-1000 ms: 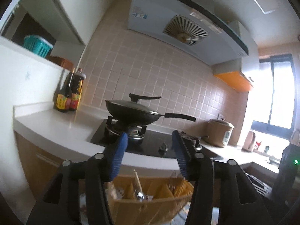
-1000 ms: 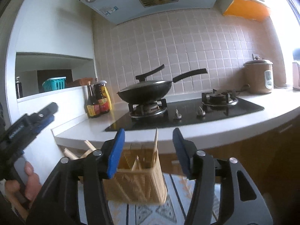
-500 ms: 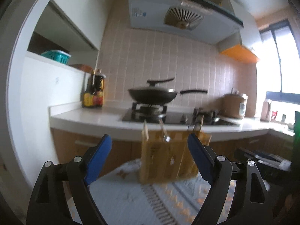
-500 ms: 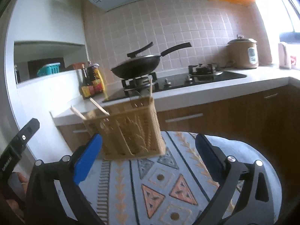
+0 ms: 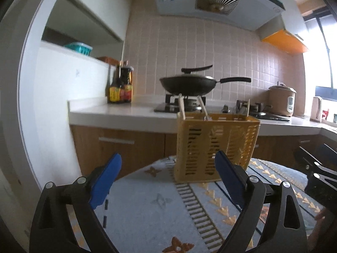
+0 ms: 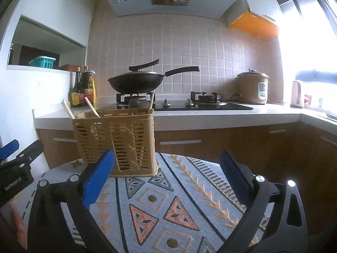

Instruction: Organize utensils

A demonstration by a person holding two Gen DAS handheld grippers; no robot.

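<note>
Both grippers hang low over a small table with nothing between their blue pads. On the left gripper (image 5: 167, 171) the jaws are wide apart and opening a little more, and they pinch nothing. On the right gripper (image 6: 167, 168) the jaws are spread as wide as they go, and they are empty too. Just past the tips stands the yellow basket (image 6: 118, 141), upright on the patterned cloth (image 6: 160, 206) that covers the table. It has slits in its sides. From the left gripper's camera the basket (image 5: 214, 147) sits ahead and a bit to the right, with the right blue pad in front of its lower corner, but not touching it. From the right gripper's camera it sits ahead and to the left. Some wooden sticks (image 6: 67, 109) poke out of the top of the basket and lean to one side; they look like chopsticks, but I cannot tell for sure. Something dark lies inside too, too hidden to name. Behind the table runs a white counter (image 6: 210, 116) with brown cupboard doors below. On it is a black stove with a black wok (image 6: 137, 82) and its lid. To the left stand dark sauce bottles (image 6: 81, 90). To the right sits a tan rice cooker (image 6: 252, 88). Pink tiles cover the wall, and bright light comes in from a window on the right.
</note>
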